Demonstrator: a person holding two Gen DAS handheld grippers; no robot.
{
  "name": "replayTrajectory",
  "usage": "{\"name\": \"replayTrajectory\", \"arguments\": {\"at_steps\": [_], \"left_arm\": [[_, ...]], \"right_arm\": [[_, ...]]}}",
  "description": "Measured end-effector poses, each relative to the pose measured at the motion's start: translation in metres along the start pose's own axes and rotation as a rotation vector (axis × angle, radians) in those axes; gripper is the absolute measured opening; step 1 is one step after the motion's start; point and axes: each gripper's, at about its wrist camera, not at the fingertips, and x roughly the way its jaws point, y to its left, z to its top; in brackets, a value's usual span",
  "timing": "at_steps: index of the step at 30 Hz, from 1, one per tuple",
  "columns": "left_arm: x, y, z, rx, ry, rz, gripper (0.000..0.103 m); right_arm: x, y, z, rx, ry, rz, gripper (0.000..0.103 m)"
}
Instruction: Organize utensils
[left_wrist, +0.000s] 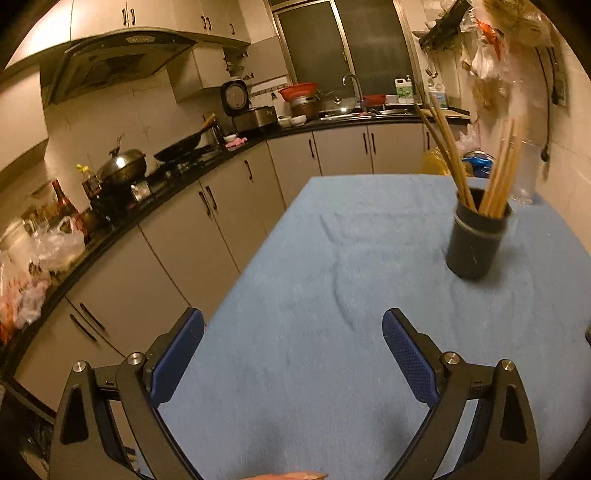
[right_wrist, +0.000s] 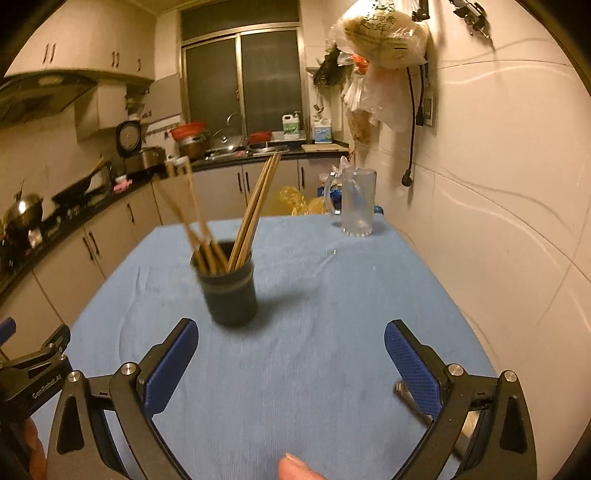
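A dark cylindrical holder (left_wrist: 474, 240) stands on the blue tablecloth (left_wrist: 332, 295), with several wooden chopsticks (left_wrist: 498, 173) upright in it. It also shows in the right wrist view (right_wrist: 231, 295), chopsticks (right_wrist: 255, 210) leaning both ways. My left gripper (left_wrist: 291, 328) is open and empty, low over the cloth, left of and nearer than the holder. My right gripper (right_wrist: 290, 338) is open and empty, just in front of the holder. A metal utensil (right_wrist: 410, 397) lies on the cloth behind the right finger (right_wrist: 413, 363), partly hidden.
A clear glass mug (right_wrist: 356, 205) stands at the table's far right corner by the tiled wall (right_wrist: 498, 184). A kitchen counter (left_wrist: 122, 218) with pans and cabinets runs along the left. Part of the left gripper body (right_wrist: 33, 373) shows at the right view's left edge.
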Motion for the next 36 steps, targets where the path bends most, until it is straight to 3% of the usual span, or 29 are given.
{"name": "replayTrajectory", "arguments": {"at_steps": [11,36], "left_arm": [[-0.024,0.004,-0.039,-0.005,0.026,-0.028,0.097],[-0.017,0.003,-0.053,0.001,0.066,-0.049,0.097]], "right_arm": [[-0.018,0.014,-0.049,-0.088,0.050,-0.014,0.102],[-0.014,0.021,-0.058,-0.119,0.080,-0.037,0.102]]}}
